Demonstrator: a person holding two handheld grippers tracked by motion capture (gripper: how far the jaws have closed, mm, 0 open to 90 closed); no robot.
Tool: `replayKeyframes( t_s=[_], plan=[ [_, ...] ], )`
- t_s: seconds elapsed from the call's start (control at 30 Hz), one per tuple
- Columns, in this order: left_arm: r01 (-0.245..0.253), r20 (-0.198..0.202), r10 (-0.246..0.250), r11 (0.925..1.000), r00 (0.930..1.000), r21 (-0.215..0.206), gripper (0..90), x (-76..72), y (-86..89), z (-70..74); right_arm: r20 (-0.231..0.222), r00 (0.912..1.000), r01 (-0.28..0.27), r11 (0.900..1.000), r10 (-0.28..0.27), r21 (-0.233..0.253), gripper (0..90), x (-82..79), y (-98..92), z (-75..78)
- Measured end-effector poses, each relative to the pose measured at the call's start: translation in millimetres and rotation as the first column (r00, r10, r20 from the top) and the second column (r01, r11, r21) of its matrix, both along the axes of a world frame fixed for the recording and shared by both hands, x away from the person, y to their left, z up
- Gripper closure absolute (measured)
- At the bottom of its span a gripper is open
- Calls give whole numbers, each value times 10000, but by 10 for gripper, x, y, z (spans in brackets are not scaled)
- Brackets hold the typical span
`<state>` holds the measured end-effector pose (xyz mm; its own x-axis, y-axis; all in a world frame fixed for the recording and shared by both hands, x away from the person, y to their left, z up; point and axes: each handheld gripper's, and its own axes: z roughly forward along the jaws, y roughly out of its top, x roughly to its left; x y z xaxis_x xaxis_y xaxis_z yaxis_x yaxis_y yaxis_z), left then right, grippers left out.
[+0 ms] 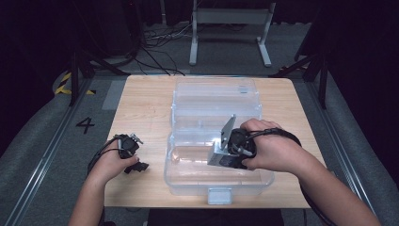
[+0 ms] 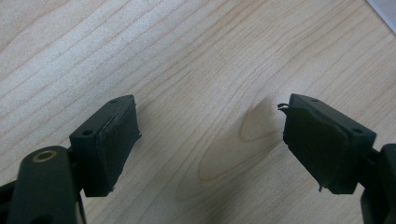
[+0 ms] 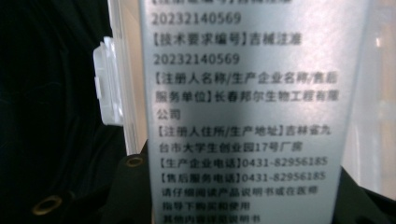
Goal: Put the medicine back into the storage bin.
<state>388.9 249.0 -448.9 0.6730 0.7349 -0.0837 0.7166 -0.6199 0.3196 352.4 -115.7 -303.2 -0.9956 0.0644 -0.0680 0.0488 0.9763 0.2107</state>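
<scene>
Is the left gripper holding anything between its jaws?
No, the left gripper stands open over the bare wooden table, nothing between its jaws.

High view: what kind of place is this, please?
Probably a lab or studio set up for recording, not a home. A small wooden table stands alone on grey floor with a painted number 4, loose cables behind it, and dark curtains around.
</scene>
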Motion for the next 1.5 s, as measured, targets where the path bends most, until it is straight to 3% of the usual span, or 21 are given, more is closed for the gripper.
replayKeyframes(
  t_s=[0.43,0.77,0.97,1.5],
  plan=[
    [12,-46,-12,10000,10000,-19,182,-1,-14,-9,-334,9973,-666,9974,657,-265,566,-19,235,-410],
    [26,22,-25,10000,10000,-27,183,0,-14,-8,-558,9962,-702,9956,668,-621,566,-33,347,-655],
    [86,261,-81,9998,9996,-183,189,-4,-22,45,-608,9954,-793,9919,735,-994,566,-12,435,-828],
    [137,331,-133,9998,9994,-132,189,-4,-9,56,-796,9934,-910,9891,820,-1156,565,30,489,-1055]
  ],
)
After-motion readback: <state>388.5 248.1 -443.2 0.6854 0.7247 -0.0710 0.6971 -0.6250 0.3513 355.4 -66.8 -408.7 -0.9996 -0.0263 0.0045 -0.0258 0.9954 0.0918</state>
